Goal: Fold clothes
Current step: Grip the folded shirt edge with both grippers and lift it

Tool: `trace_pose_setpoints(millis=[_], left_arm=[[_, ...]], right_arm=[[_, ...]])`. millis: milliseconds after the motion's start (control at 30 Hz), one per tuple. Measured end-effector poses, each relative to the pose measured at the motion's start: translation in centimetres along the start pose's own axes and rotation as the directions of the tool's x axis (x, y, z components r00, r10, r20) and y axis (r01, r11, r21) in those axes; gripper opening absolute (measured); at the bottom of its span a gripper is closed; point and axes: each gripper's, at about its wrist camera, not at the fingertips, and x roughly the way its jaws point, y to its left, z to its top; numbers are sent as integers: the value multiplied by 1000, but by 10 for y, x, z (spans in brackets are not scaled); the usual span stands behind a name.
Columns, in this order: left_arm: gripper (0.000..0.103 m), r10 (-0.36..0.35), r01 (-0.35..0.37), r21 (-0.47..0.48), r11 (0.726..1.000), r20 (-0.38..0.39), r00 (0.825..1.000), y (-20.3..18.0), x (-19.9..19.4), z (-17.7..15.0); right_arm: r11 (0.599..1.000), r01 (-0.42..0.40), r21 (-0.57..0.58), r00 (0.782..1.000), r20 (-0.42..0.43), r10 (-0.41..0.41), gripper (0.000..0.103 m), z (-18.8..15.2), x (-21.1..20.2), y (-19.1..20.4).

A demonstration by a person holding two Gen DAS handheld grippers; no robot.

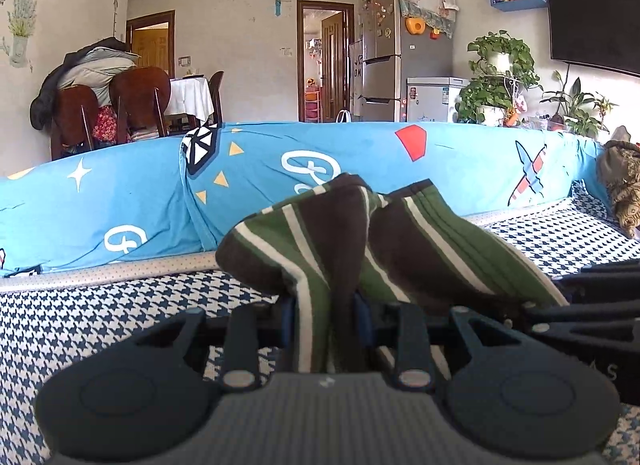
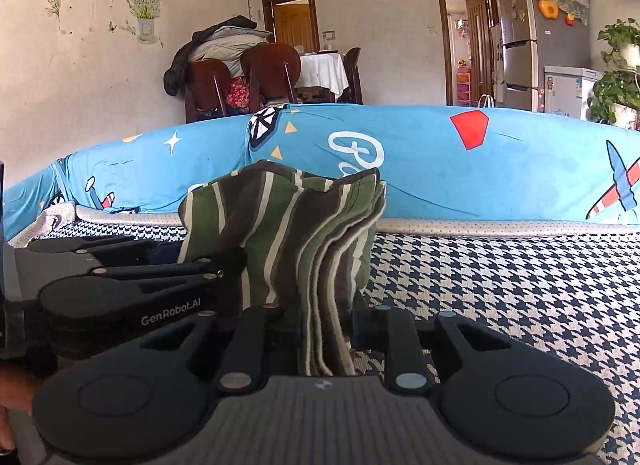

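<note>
We hold the striped garment (image 1: 320,233), a green, brown and white knit already doubled into several layers, lifted off the houndstooth cover (image 1: 100,305) of the sofa seat, in front of the blue cartoon-print backrest (image 1: 120,201). It looks soft and limp to us, light enough to carry with two pinches, yet thick at the stacked edges, so we judge it will sag and slide open wherever it is unsupported. The left gripper (image 1: 326,313) is clamped on a bunched fold of it, and the right gripper (image 2: 326,325) is clamped on the layered edge beside it, the two tools close together. We think the best hold is at the stacked edge near the corners, all layers inside the jaws. Behind the sofa stand chairs (image 2: 244,77) piled with coats and a fridge (image 1: 384,65).
</note>
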Motion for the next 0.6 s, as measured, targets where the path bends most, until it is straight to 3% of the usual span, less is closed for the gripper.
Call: trace_pose_setpoints(millis=[233,600], left_arm=[[28,27,-27,17,999,34,999,6,0,12],[28,35,-35,20,999,26,999,11,17,19]], right_arm=[[1000,5,3,999,36,-5,22,6,5,8],[999,23,41,999,39,-25,22,9,23,8]])
